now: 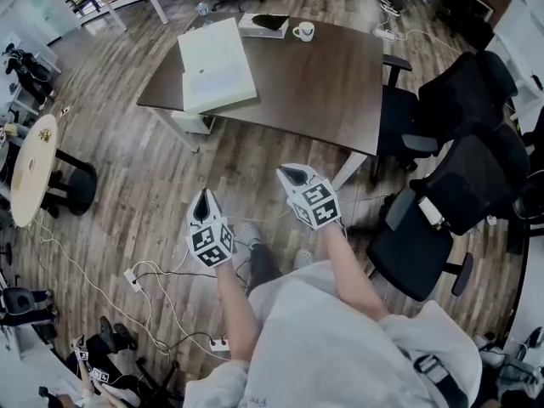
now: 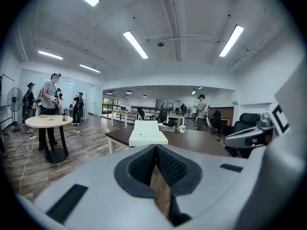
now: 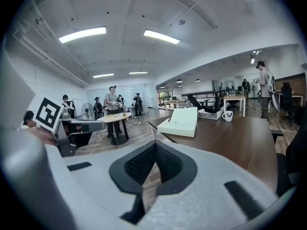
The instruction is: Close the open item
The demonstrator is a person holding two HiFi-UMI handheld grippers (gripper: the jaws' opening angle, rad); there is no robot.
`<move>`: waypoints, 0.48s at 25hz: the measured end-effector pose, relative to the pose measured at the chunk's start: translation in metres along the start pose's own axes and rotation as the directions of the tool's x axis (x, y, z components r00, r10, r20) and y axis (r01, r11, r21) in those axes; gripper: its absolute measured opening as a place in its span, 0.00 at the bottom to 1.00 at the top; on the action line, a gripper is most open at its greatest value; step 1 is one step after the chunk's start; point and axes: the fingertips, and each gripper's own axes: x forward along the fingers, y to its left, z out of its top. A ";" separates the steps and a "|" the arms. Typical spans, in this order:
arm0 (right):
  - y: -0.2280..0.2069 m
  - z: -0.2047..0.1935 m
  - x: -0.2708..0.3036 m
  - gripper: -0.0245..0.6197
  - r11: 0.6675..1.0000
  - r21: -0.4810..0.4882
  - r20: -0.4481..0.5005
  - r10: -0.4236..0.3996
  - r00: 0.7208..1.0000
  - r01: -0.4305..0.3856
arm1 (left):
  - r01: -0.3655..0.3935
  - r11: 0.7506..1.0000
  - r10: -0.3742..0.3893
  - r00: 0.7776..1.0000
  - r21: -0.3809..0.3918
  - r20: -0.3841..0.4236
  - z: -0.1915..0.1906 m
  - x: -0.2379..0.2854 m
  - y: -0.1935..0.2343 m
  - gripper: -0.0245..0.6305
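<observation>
Off to the left of the left gripper (image 1: 202, 201) stands a round table (image 1: 32, 168) on the wood floor. The left gripper's jaws are pressed together with nothing between them, and it points slightly downward. Well ahead of it, and apart from both grippers, the white box (image 1: 217, 65) sits on the near-left part of the brown table (image 1: 323, 92); its lid appears raised, though at this range the hinge is unclear. The right gripper (image 1: 293, 175), just beside the left one, also has its jaws together and empty. Farther ahead of it is a mug (image 1: 303, 31), beyond the box. Black office chairs (image 1: 459, 185) stand to its right.
</observation>
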 end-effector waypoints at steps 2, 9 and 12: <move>0.000 0.001 0.007 0.04 1.000 0.005 -0.002 0.004 1.000 -0.004 | 0.005 1.000 -0.005 1.000 0.000 0.009 0.004 0.003 0.004 0.05; -0.012 0.022 0.038 0.18 1.000 0.027 0.031 -0.010 0.999 0.009 | 0.012 1.000 -0.011 0.993 -0.003 0.116 0.046 0.026 0.034 0.05; -0.015 0.030 0.055 0.29 1.000 -0.003 0.007 -0.012 1.000 0.012 | 0.051 0.999 -0.050 0.991 -0.008 0.128 0.060 0.048 0.038 0.07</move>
